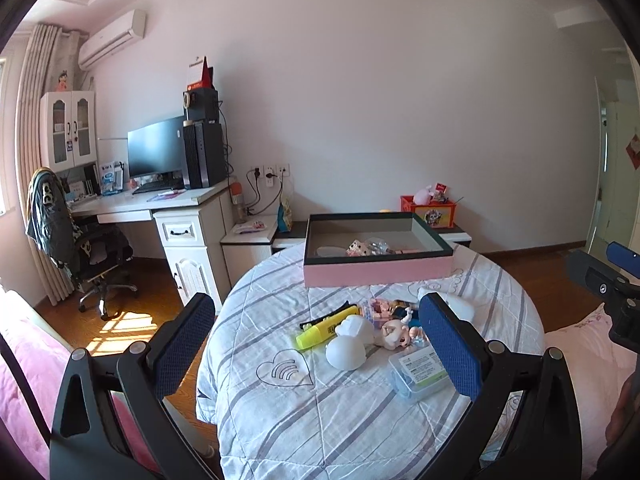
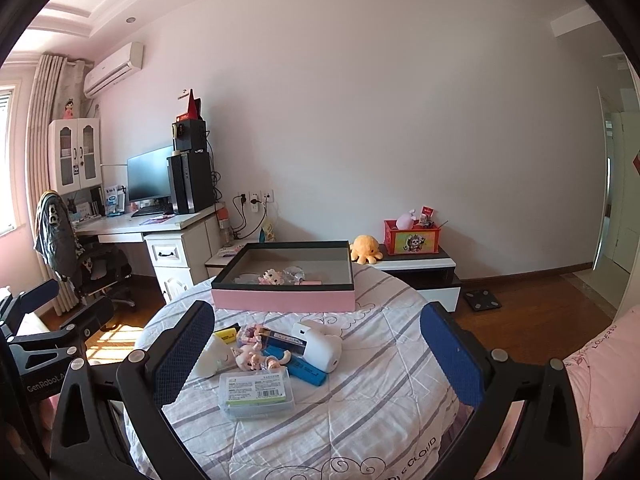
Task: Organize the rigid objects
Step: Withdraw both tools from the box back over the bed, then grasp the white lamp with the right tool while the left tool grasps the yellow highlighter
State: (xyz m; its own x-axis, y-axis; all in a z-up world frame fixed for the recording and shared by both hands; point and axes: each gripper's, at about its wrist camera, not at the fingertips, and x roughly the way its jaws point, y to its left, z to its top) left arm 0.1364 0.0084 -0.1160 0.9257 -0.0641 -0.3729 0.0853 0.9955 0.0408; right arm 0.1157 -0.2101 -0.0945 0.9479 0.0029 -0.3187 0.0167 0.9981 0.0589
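Left gripper point(image 1: 318, 340): jaws spread wide, blue pads well apart, nothing between them and no contact with any object; it hangs above the near edge of the round table point(image 1: 280, 420), tilted slightly down toward the clutter. Right gripper point(image 2: 318, 344): likewise wide open, empty, touching nothing, held at about the same height and pointing across the table toward the far wall. The two tools sit side by side; each shows at the edge of the other's view. Objects lie in a loose cluster on the striped cloth: yellow highlighter point(image 1: 326, 327), white rounded figure point(image 1: 348, 344), small pink doll point(image 2: 256, 356), blue box point(image 2: 306, 370) partly under a white device point(image 2: 316, 344), and a clear plastic case point(image 2: 256, 394) nearest the cameras. The pieces overlap or touch; exact contacts among the small ones cannot be resolved. Behind the cluster, apart from it, a pink tray point(image 2: 280, 300) with dark rim stands on the far side of the table and holds a few small items.
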